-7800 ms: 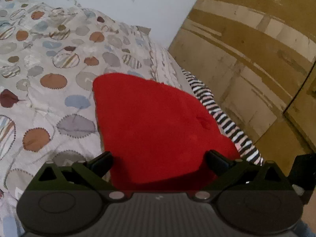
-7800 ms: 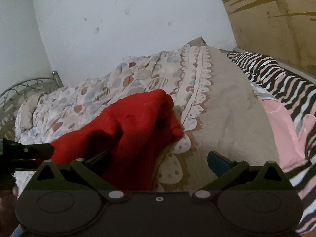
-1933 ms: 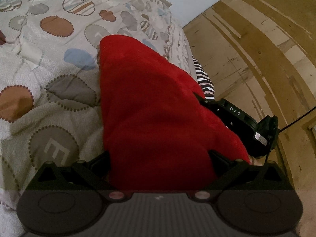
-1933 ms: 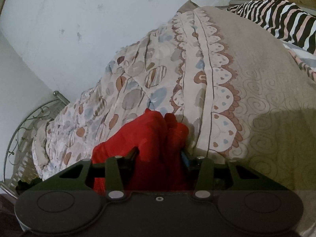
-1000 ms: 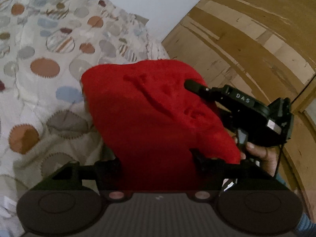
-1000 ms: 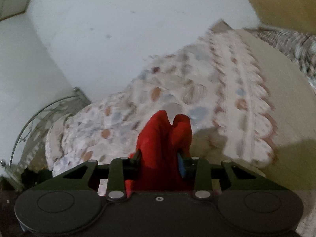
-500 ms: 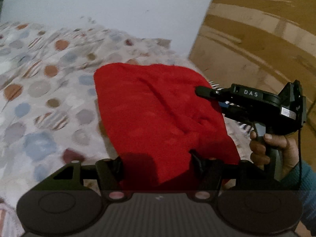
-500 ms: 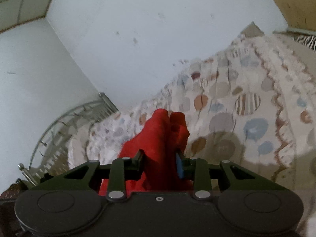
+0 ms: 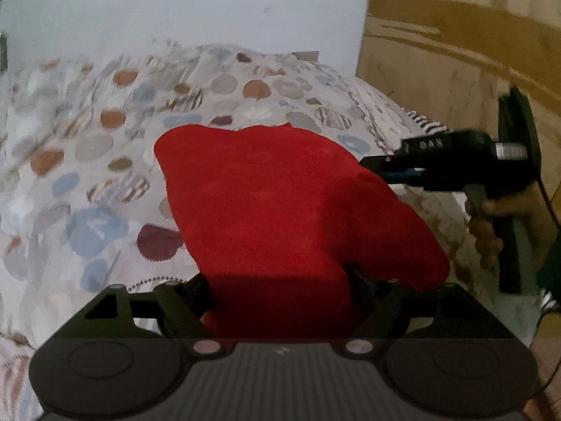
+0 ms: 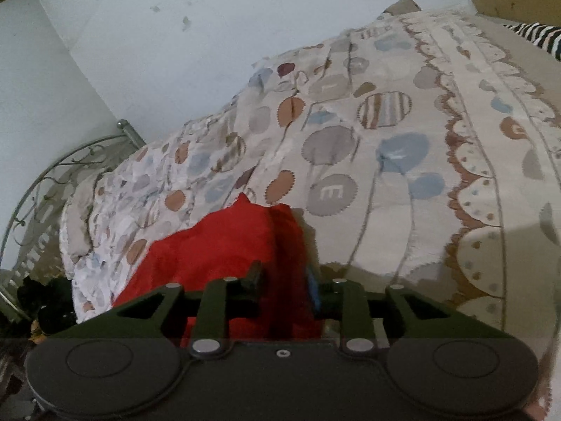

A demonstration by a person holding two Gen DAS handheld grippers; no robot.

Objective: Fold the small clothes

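A red fleece garment (image 9: pixel 280 210) lies spread on the patterned quilt (image 9: pixel 105 175). Its near edge fills the gap between the fingers of my left gripper (image 9: pixel 280 287), whose jaws are opening and stand wide around the cloth. In the right wrist view my right gripper (image 10: pixel 284 280) is shut on a bunched fold of the red garment (image 10: pixel 217 245), low over the quilt (image 10: pixel 385 122). In the left wrist view the right gripper (image 9: pixel 371 168) pinches the garment's right edge, held by a person's hand (image 9: pixel 491 224).
A zebra-striped fabric (image 9: pixel 424 124) lies past the quilt on the right, also visible in the right wrist view (image 10: pixel 536 31). A wooden wardrobe (image 9: pixel 455 52) stands behind it. A curved metal bed frame (image 10: pixel 52 182) closes the left end of the bed, under a white wall.
The right gripper has carried its fold of the garment down toward the quilt. The left gripper has rolled level and its jaws have widened around the near edge.
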